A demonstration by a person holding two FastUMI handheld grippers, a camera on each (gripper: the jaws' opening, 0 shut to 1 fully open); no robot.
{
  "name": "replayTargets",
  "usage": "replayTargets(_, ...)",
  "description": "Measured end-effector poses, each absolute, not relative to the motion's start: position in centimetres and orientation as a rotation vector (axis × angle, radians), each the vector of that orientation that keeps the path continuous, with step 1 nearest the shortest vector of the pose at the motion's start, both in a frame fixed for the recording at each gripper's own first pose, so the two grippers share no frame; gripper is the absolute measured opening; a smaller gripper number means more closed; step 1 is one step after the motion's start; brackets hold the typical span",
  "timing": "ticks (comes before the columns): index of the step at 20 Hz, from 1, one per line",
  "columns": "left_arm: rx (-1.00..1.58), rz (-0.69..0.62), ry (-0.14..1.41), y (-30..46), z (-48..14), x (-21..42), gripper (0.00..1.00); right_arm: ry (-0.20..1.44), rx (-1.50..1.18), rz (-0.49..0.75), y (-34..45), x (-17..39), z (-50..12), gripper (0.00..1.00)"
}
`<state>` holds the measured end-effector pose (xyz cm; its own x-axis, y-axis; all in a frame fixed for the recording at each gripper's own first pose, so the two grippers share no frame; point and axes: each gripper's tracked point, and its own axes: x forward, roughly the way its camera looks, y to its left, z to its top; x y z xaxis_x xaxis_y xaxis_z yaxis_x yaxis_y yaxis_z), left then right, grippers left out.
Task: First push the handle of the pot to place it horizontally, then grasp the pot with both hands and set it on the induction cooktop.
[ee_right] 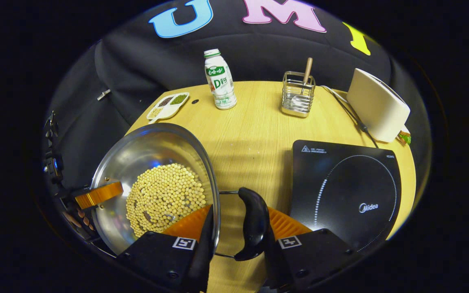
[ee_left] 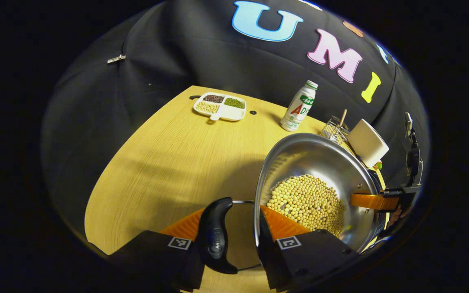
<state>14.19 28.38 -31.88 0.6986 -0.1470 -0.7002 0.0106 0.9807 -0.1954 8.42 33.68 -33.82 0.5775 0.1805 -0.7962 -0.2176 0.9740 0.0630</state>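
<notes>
Jaws on both tools look clamped. The left gripper (ee_left: pixel 234 215) has one finger against the outside of a black curved plastic side handle (ee_left: pixel 215 232) and the other inside the wall of the round stainless-steel pot (ee_left: pixel 312 158). It pinches handle and rim together. The right gripper (ee_right: pixel 238 211) does the same on the opposite black handle (ee_right: pixel 254 224), with its inner finger down inside the pot (ee_right: pixel 149 150).

In the left gripper view, the pot sits at about 4 o'clock. A heap of pale yellow soybeans (ee_left: pixel 307 201) covers its bottom. In the right gripper view the pot is at 8 o'clock and the flat black glass induction cooktop (ee_right: pixel 344 191) lies at 4 o'clock, beside the pot and apart from it. The cooktop's surface is bare.

Both handles lie level, sticking out sideways, so I judge the push step done. The two-handed grasp also seems made. I cannot tell whether the base is off the light wooden table (ee_right: pixel 250 134).

What is left is to carry the pot sideways over the cooktop and set it inside the marked ring, then let go. It should be kept level so the beans do not slide.

A white plastic bottle with a green cap (ee_right: pixel 219 79) and a wire utensil holder (ee_right: pixel 297 94) stand at 12 o'clock, well away from that path.
</notes>
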Motion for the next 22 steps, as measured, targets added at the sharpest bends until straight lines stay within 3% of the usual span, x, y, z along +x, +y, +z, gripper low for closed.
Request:
replayTargets(8, -0.161, -0.154, 0.787, 21.8, -28.2, 13.3, 0.61, 0.887, -0.007, 0.176, 27.5, 6.7, -28.8, 0.58)
replayTargets(9, -0.157, -0.162, 0.785, 20.9, -27.8, 13.2, 0.61, 0.882, -0.002, 0.167, 26.5, 6.5, -28.3, 0.54)
replayTargets(13, -0.141, -0.195, 0.786, 16.8, -26.8, 13.2, 0.61, 0.866, 0.018, 0.136, 22.6, 6.0, -26.7, 0.58)
replayTargets(15, -0.133, -0.212, 0.789, 14.6, -26.5, 13.4, 0.61, 0.864, 0.026, 0.122, 20.5, 5.9, -26.1, 0.53)
replayTargets(16, -0.133, -0.219, 0.79, 13.5, -26.5, 13.5, 0.61, 0.858, 0.03, 0.115, 19.5, 6.1, -25.8, 0.58)
replayTargets(22, -0.107, -0.261, 0.8, 6.8, -26.2, 14.5, 0.61, 0.849, 0.06, 0.077, 13.0, 6.8, -24.8, 0.58)
